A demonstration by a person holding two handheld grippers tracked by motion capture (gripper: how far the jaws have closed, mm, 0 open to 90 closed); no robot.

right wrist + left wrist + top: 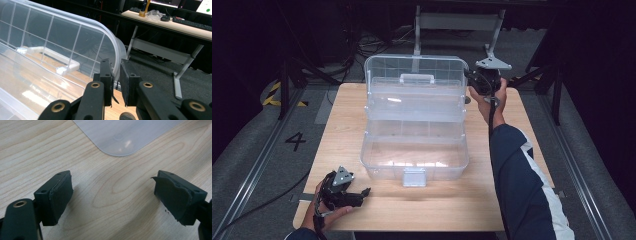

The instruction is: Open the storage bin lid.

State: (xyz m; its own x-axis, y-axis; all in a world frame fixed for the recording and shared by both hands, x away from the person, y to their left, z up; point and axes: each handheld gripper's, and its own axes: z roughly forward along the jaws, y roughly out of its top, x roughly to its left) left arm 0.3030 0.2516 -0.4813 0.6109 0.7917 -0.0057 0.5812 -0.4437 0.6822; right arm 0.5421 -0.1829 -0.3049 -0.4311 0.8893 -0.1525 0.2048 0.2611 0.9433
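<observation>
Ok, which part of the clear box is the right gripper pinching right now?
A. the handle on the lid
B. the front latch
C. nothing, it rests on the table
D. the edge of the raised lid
D: in the right gripper view, the right gripper has its jaws nearly together on the curved edge of the open lid of the clear box.

the right gripper [117,82] has its two black jaws nearly together, clamped on the rounded edge of the clear plastic box lid [62,35], which stands open and is ribbed in a grid. to the left of the jaws, seen through the lid, lies its white carry handle [47,56] over the wooden table [117,110]. beyond the lid's edge, to the right, a desk [172,25] with grey metal legs stands on dark floor, a keyboard [191,23] on top.
</observation>
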